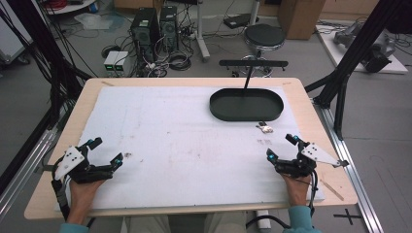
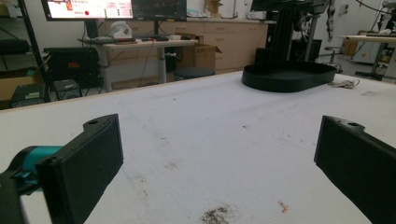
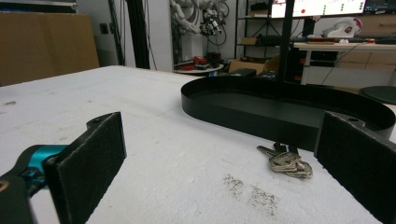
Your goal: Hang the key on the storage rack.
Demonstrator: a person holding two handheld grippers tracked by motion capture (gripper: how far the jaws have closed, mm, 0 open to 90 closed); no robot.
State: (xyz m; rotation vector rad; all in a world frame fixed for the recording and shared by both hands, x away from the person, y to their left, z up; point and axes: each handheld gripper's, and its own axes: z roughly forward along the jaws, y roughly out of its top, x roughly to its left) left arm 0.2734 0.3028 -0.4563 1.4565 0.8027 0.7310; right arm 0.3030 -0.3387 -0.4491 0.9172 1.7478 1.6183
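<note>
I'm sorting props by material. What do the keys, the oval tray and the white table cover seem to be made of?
Keys: metal, silvery with glints. Tray: probably matte black plastic, dull and even. Table cover: likely white foam board, with a grainy, stained surface.

A grey floor (image 1: 311, 53) is spreading out beyond the table, with two computer towers (image 1: 154, 26) standing among tangled cables. A round black stool (image 1: 264, 36) is sitting nearby, cardboard boxes (image 1: 301, 14) are leaning behind it, and lit monitors (image 2: 88, 8) are glowing above a wooden desk (image 2: 149, 44).
</note>
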